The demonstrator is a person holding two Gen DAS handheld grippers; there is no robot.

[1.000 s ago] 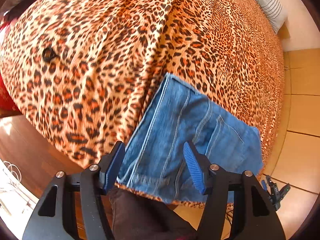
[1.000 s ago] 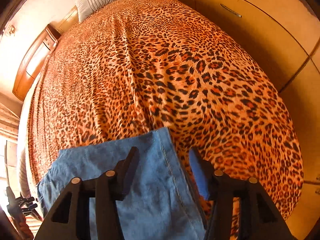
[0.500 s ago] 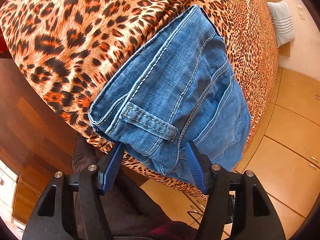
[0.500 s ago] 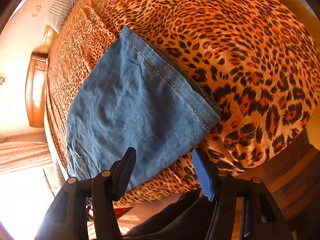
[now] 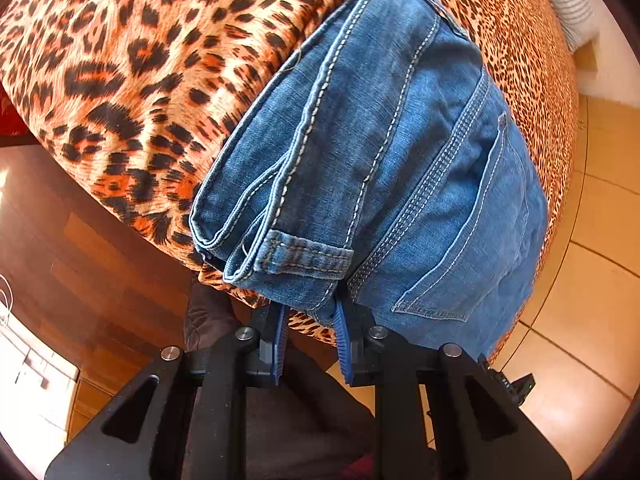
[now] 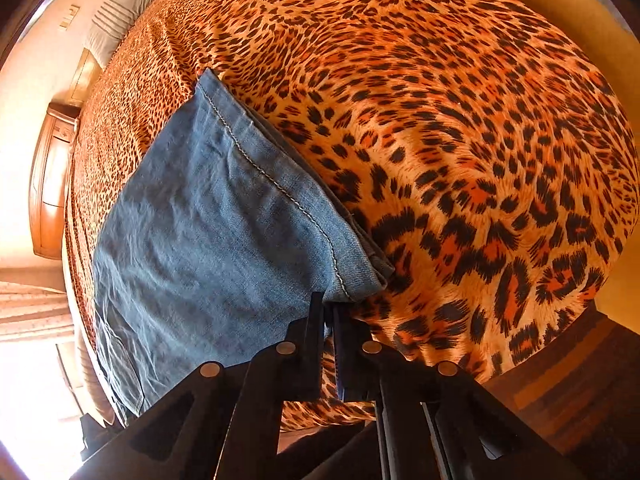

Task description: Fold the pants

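Note:
Blue denim pants (image 5: 392, 152) lie folded on the leopard-print bedspread (image 5: 140, 60) at the bed's near edge. In the left wrist view the waistband end with a belt loop and back pocket fills the middle. My left gripper (image 5: 310, 312) is shut on the waistband edge of the pants. In the right wrist view the hem end of the pants (image 6: 224, 220) lies flat on the bedspread (image 6: 460, 120). My right gripper (image 6: 328, 312) is shut on the hem corner of the pants.
A striped pillow (image 6: 116, 20) sits at the bed's head, beside a wooden nightstand (image 6: 52, 188). Tiled floor (image 5: 592, 300) lies beyond the bed's side and dark wooden flooring (image 5: 80, 260) below its foot. Dark clothing of the person (image 5: 300, 420) shows behind the left gripper.
Both grippers moved down and in to the bed's near edge and closed, the left onto the waistband edge and the right onto the hem corner. Both were open before.

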